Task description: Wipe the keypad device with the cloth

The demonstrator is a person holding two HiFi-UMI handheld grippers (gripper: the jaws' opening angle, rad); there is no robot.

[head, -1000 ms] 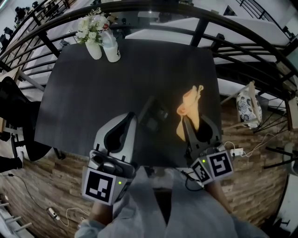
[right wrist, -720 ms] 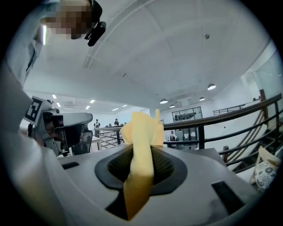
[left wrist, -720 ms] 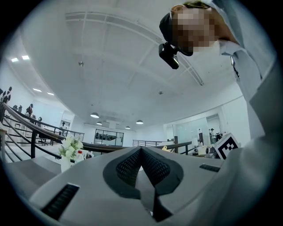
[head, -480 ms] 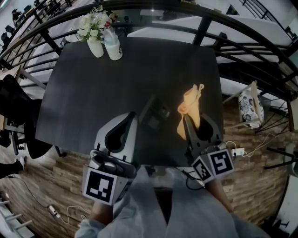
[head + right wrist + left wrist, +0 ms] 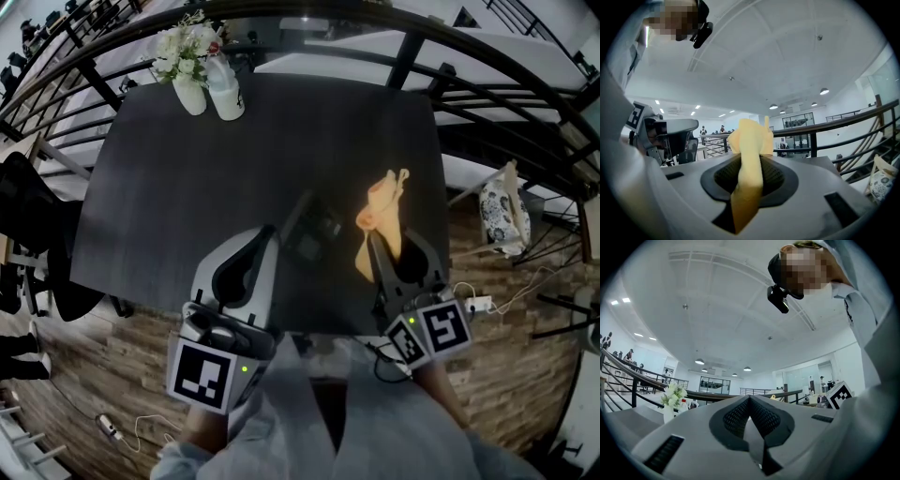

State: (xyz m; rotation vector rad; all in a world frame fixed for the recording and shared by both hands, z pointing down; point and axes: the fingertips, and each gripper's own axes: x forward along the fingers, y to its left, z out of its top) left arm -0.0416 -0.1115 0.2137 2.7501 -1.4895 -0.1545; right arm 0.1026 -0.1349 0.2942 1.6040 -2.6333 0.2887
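The right gripper (image 5: 373, 242) is clamped on the yellow-orange cloth (image 5: 382, 217). In the right gripper view the cloth (image 5: 749, 154) runs up between the closed jaws and bunches out past their tips, with a tail hanging on the near side. The left gripper (image 5: 265, 234) grasps nothing: its jaws are pressed together (the left gripper view shows the ribbed pads (image 5: 737, 417) meeting in a line). Both grippers are over the near edge of the table (image 5: 234, 169), a dark, matte top.

The keypad device (image 5: 309, 228) lies flat on the table between the two grippers, just beside the left gripper's tip and a little to the left of the cloth. Whether the cloth touches it cannot be made out.

At the far left corner, well beyond the left gripper, a vase of white flowers (image 5: 185, 58) and a white bottle (image 5: 223, 92) stand side by side. A dark metal railing (image 5: 412, 47) curves past the far edge. Below the table is a wood-plank floor (image 5: 497, 375). To the right of the right gripper, off the table, sits a patterned bag (image 5: 500, 214), and a white power strip (image 5: 473, 306) lies on the floor near that gripper's marker cube. The gripper views show a wide white ceiling with round lamps.
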